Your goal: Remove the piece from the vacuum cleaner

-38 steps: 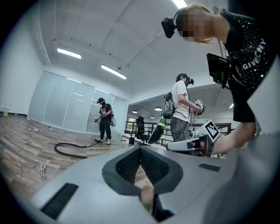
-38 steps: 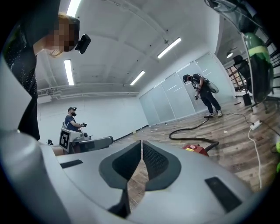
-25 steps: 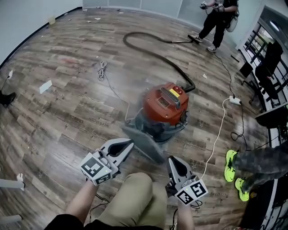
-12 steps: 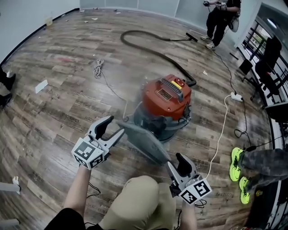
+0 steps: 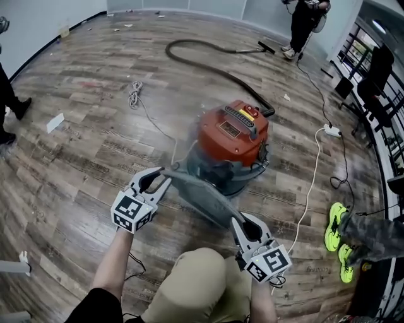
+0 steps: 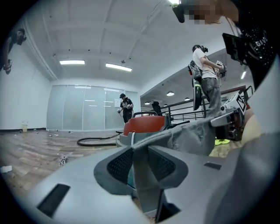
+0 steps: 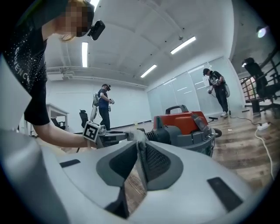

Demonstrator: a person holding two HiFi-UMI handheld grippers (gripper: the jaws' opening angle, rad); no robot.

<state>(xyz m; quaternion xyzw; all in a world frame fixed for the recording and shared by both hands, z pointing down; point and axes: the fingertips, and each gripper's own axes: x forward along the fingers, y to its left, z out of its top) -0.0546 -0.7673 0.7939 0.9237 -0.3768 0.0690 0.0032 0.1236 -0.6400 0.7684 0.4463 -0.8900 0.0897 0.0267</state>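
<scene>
Since the frame half a second earlier, the head view shows the left gripper (image 5: 156, 182) lower and closer to the vacuum cleaner (image 5: 232, 134). Its jaws, then spread wide, have just been closing on the near-left end of the piece (image 5: 203, 199). The right gripper (image 5: 243, 226) has likewise been closing on the opposite end. The grey piece spans the two grippers, above the floor (image 5: 76, 164) and just in front of the vacuum cleaner base. The vacuum cleaner stands mid-floor as before.

Count, head view: one vacuum cleaner, one black hose (image 5: 208, 62), one piece, two grippers, one power strip (image 5: 329, 131), one coiled cord (image 5: 134, 94). Three other persons are partly visible: one at the far right corner (image 5: 303, 19), one at the left edge (image 5: 7, 104), one in yellow shoes (image 5: 337, 236) at the right edge.

Left gripper view: the left gripper (image 6: 141, 151) pinches the piece (image 6: 192, 131) between its pads. One vacuum cleaner (image 6: 144, 124) stands behind. Two persons stand beyond, (image 6: 127, 107) and (image 6: 205, 83).

Right gripper view: the right gripper (image 7: 139, 146) pinches the thin edge of the piece (image 7: 142, 168). The left gripper (image 7: 124, 135) holds the far end. One vacuum cleaner (image 7: 183, 124) and two persons, (image 7: 104, 105) and (image 7: 217, 89), are visible.
</scene>
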